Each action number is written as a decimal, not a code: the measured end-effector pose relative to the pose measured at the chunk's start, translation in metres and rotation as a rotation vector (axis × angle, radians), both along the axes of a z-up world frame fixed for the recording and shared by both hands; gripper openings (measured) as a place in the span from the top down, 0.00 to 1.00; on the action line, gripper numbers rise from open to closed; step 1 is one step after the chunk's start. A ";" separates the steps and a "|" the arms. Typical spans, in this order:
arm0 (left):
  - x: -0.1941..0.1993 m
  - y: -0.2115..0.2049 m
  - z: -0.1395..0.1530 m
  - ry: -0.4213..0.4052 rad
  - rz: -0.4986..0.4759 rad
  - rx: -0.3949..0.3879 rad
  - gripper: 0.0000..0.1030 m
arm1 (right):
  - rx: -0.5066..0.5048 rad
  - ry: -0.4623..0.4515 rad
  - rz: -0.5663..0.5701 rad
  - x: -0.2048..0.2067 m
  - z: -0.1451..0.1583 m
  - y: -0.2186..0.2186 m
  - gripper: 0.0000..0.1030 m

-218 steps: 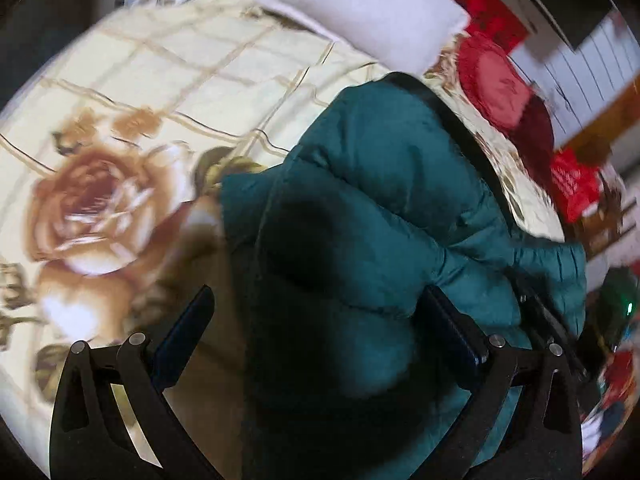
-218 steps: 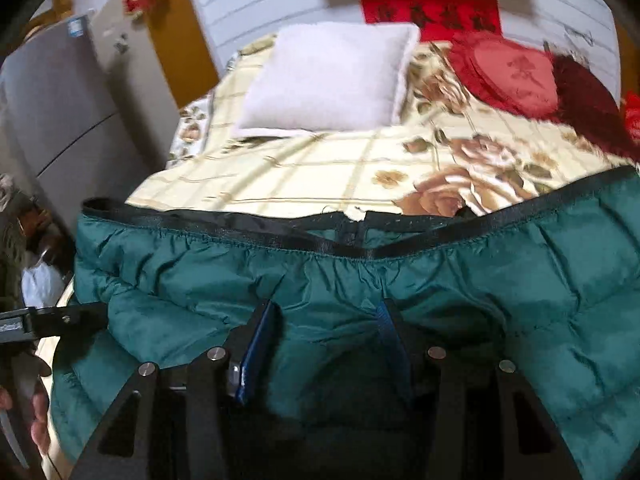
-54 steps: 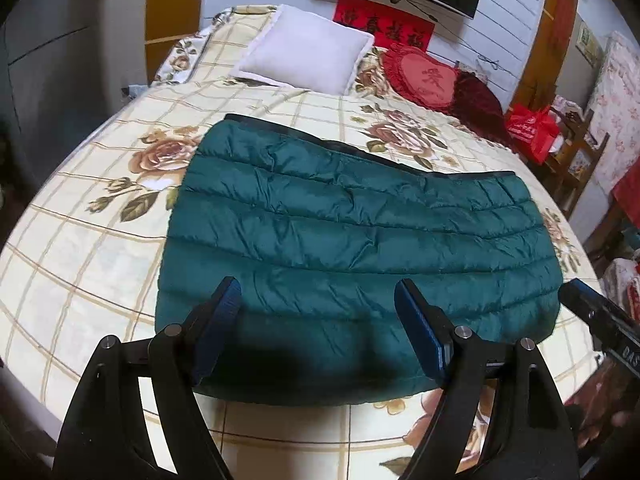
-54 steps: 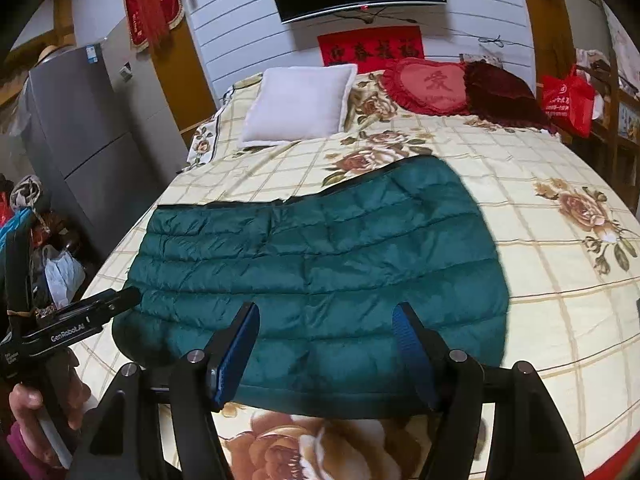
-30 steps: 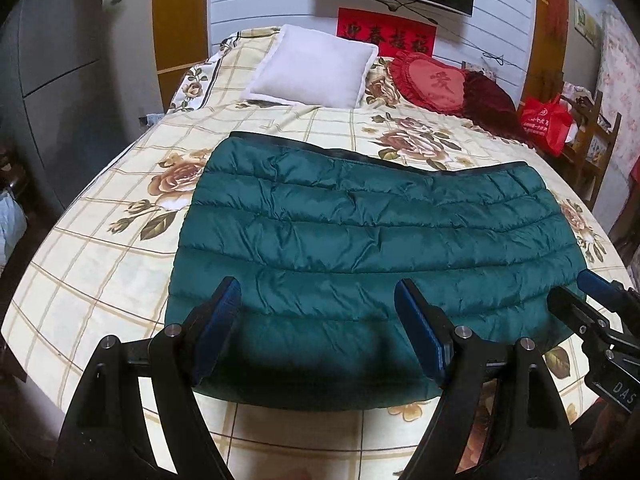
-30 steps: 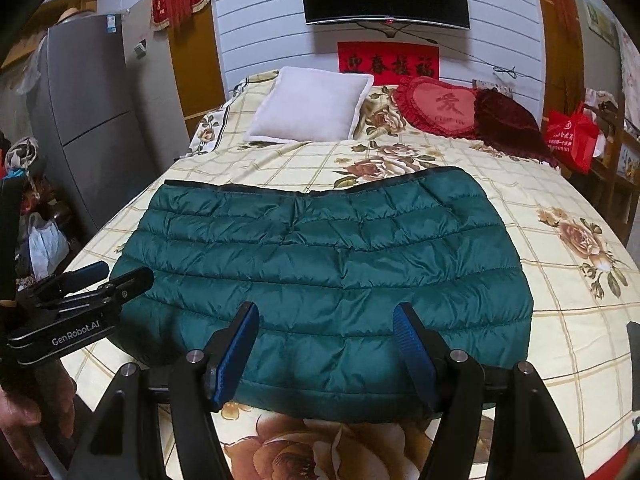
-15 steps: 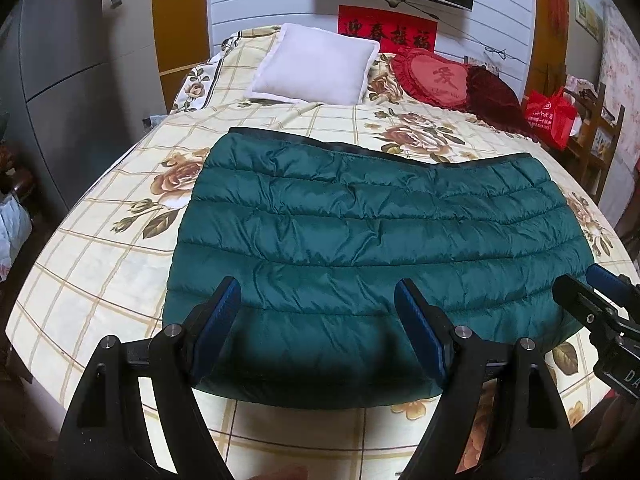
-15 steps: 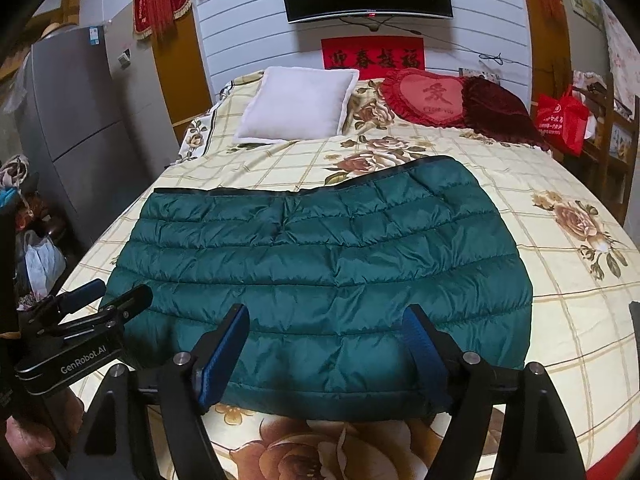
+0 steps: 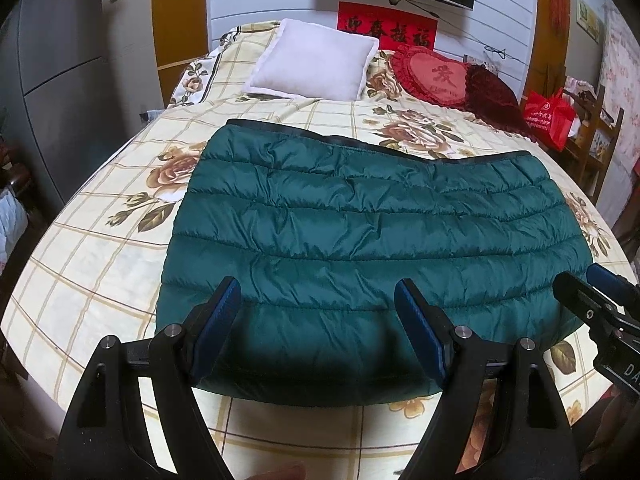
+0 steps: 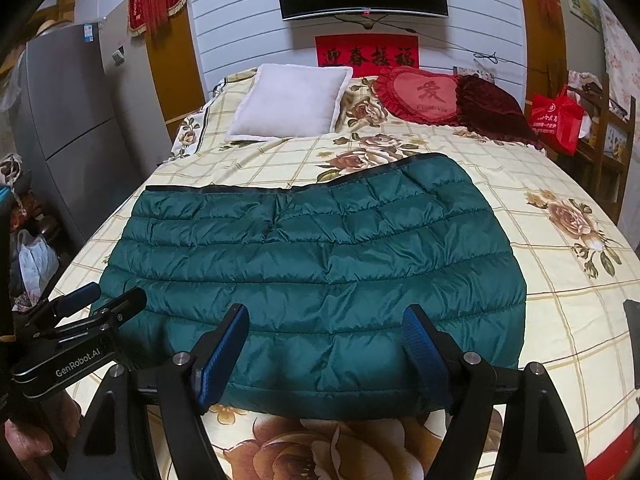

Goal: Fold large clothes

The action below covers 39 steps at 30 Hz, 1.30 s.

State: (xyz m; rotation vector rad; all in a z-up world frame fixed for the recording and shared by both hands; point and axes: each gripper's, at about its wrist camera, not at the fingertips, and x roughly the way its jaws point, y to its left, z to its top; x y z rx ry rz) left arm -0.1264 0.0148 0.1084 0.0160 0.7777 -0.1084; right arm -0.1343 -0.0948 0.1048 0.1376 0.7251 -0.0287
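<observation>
A dark green quilted down jacket (image 9: 360,232) lies folded flat into a wide rectangle on the bed's floral sheet (image 9: 92,248); it also shows in the right wrist view (image 10: 316,272). My left gripper (image 9: 318,308) is open and empty, held above the jacket's near edge. My right gripper (image 10: 326,334) is open and empty, also over the near edge. Each gripper shows at the side of the other's view: the right one (image 9: 592,304) and the left one (image 10: 100,304).
A white pillow (image 9: 316,64), a red heart cushion (image 9: 432,76) and a dark red cushion (image 9: 492,96) lie at the bed's head. A red bag (image 10: 556,124) on a wooden shelf stands at the right. A grey fridge (image 10: 72,120) stands at the left.
Both grippers let go of the jacket, which now lies folded flat, and drew back from it. In the last second the views barely shifted.
</observation>
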 end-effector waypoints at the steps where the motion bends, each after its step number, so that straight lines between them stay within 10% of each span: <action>1: 0.000 0.000 0.000 0.001 -0.001 0.001 0.23 | 0.000 0.002 0.000 0.000 0.000 0.000 0.25; 39: 0.000 -0.001 -0.008 0.017 -0.011 -0.016 0.23 | 0.009 0.024 0.013 0.006 -0.005 0.003 0.25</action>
